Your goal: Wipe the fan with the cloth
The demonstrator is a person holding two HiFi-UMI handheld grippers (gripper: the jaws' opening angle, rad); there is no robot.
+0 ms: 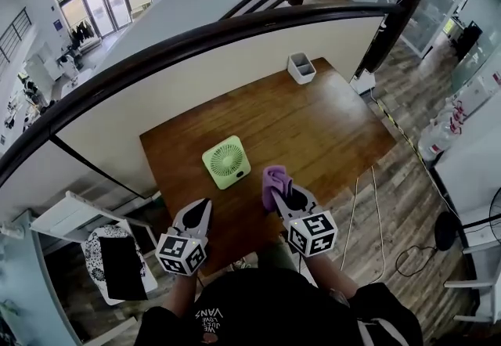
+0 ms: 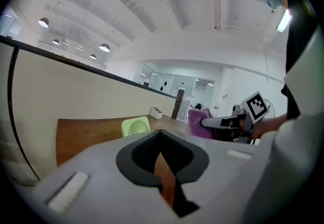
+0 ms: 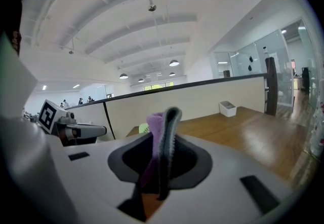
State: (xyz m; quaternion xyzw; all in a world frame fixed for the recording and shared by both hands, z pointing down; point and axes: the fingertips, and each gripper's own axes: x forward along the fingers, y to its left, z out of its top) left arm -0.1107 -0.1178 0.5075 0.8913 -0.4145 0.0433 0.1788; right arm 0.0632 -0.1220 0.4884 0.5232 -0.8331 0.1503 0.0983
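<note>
A light green square fan lies flat on the wooden table, grille up. My right gripper hangs above the table's near edge, just right of the fan, shut on a purple cloth that stands up between its jaws. The right gripper view shows the folded cloth clamped, with the fan peeking out behind it. My left gripper hovers near the front edge, below the fan, shut and holding nothing. In the left gripper view the fan lies ahead and the cloth is off to the right.
A white rectangular bin stands at the table's far edge. A cream partition wall with a dark rail runs behind the table. To the right, cables lie on the wooden floor. A chair stands at the lower left.
</note>
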